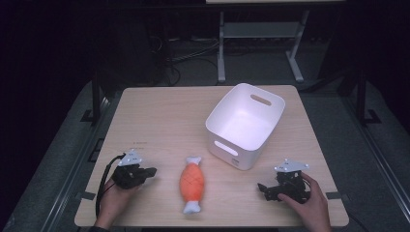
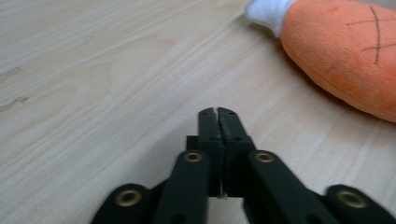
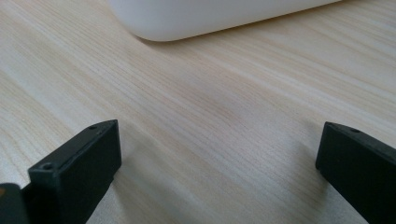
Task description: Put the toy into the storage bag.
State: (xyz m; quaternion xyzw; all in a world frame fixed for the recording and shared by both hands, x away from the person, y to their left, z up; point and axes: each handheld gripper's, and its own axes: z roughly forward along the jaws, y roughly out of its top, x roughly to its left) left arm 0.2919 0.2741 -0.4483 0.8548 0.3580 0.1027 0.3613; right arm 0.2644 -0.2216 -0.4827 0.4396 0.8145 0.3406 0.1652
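Left hand-held gripper (image 2: pixel 218 112) closed on nothing, low over pale wood-grain desk (image 1: pixel 159 116); right hand-held gripper (image 3: pixel 219 154) wide open. Orange plush drumstick toy (image 1: pixel 192 183) lies between them; white bin (image 1: pixel 244 125) behind. Dark room.

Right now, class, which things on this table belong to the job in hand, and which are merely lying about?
Belonging to the job:
plush toy, orange with white ends, between the two tongs
left tongs, shut on nothing
right tongs, open

Lying about:
white bin, empty, behind the toy
cables on the floor beyond the table
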